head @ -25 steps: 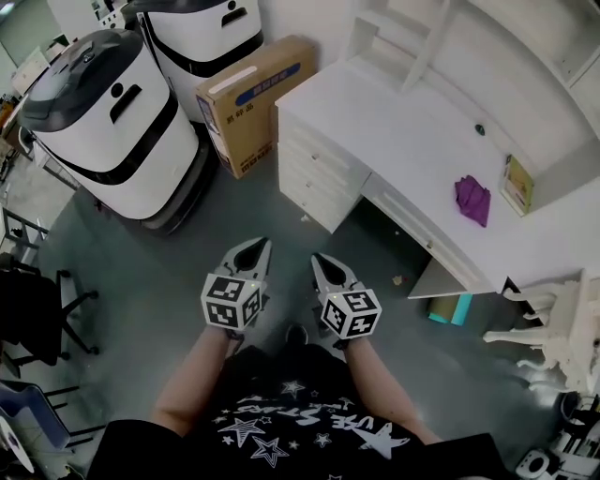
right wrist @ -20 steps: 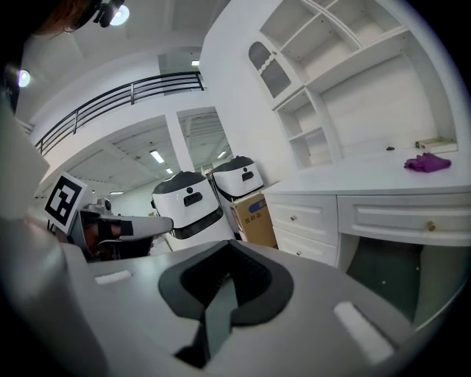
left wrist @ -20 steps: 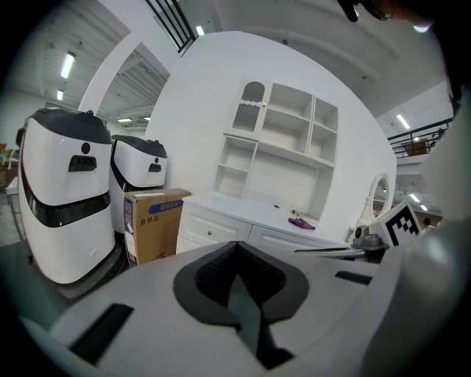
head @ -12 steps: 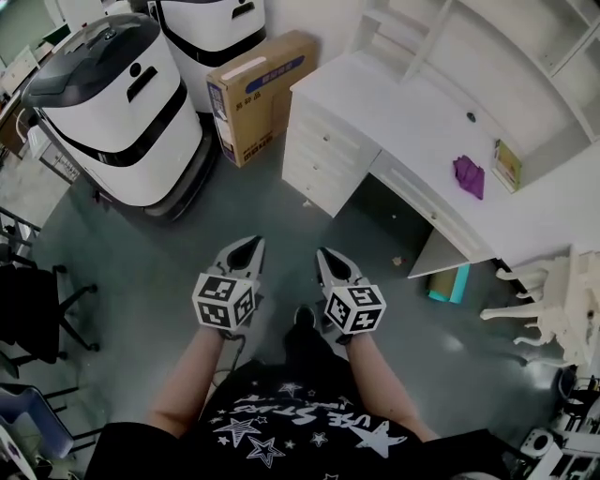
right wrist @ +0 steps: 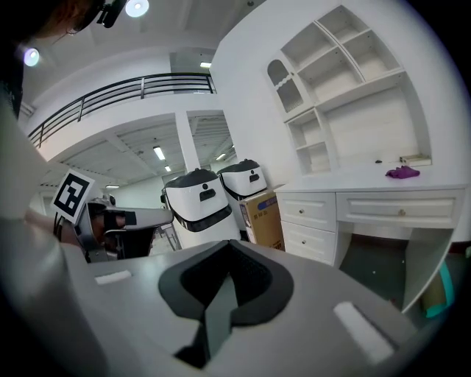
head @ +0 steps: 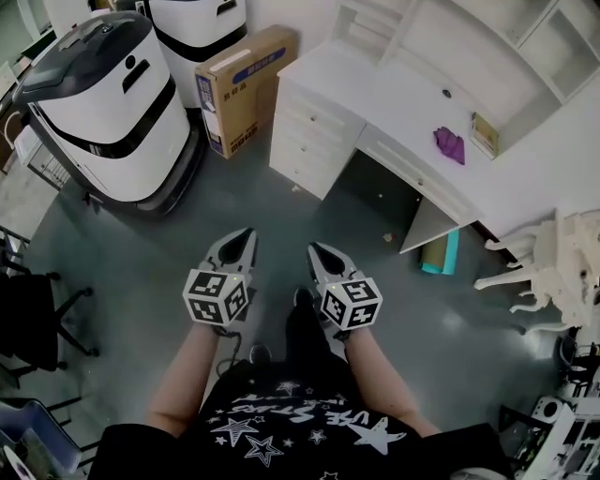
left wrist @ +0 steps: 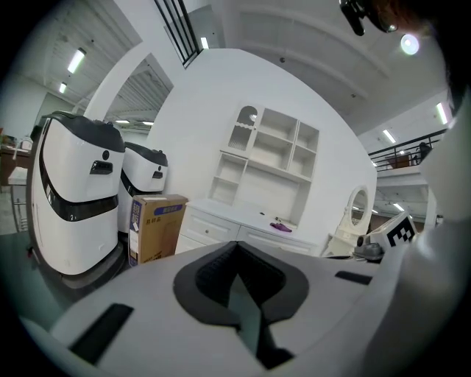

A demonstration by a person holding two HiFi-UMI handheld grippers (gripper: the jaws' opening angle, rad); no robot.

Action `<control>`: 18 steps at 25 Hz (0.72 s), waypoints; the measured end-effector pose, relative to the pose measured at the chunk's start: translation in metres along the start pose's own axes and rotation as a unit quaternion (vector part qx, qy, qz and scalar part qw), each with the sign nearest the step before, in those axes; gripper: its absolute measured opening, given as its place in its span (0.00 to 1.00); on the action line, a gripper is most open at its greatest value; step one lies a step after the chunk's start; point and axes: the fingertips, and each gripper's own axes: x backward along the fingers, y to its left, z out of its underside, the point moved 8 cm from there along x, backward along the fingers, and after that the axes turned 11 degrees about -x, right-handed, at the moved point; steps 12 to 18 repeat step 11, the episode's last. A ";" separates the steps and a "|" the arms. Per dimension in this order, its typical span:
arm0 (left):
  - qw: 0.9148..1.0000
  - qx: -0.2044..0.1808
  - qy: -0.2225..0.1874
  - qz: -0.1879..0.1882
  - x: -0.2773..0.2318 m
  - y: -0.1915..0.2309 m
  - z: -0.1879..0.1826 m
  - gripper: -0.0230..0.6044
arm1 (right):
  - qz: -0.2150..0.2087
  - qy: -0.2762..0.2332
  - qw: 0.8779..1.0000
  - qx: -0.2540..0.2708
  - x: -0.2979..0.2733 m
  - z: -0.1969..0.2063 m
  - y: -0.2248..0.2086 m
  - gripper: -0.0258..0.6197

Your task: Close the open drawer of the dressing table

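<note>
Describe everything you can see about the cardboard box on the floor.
The cardboard box is brown, closed and upright, with a white strip and a blue printed band on it. It stands on the grey floor, between the white dressing table and a white-and-black machine. Whether it touches either cannot be told.

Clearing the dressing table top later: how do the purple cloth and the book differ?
The purple cloth is crumpled; the book is flat and rectangular. The cloth is purple, the book yellowish. The cloth lies nearer the front edge than the book. Both rest on the dressing table top.
</note>
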 end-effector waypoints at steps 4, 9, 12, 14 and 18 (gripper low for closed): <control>1.000 -0.007 0.000 0.015 0.020 -0.013 0.005 0.05 | 0.011 -0.007 1.000 -0.017 0.023 0.015 0.010 0.04; 1.000 -0.011 0.001 0.030 0.035 -0.020 0.016 0.05 | 0.011 -0.043 0.999 -0.020 0.043 0.019 0.026 0.04; 0.999 -0.006 -0.001 0.032 0.040 -0.022 0.020 0.05 | 0.014 -0.053 0.998 0.001 0.049 0.019 0.033 0.04; 0.999 -0.006 -0.001 0.032 0.040 -0.022 0.020 0.05 | 0.014 -0.053 0.998 0.001 0.049 0.019 0.033 0.04; 0.999 -0.006 -0.001 0.032 0.040 -0.022 0.020 0.05 | 0.014 -0.053 0.998 0.001 0.049 0.019 0.033 0.04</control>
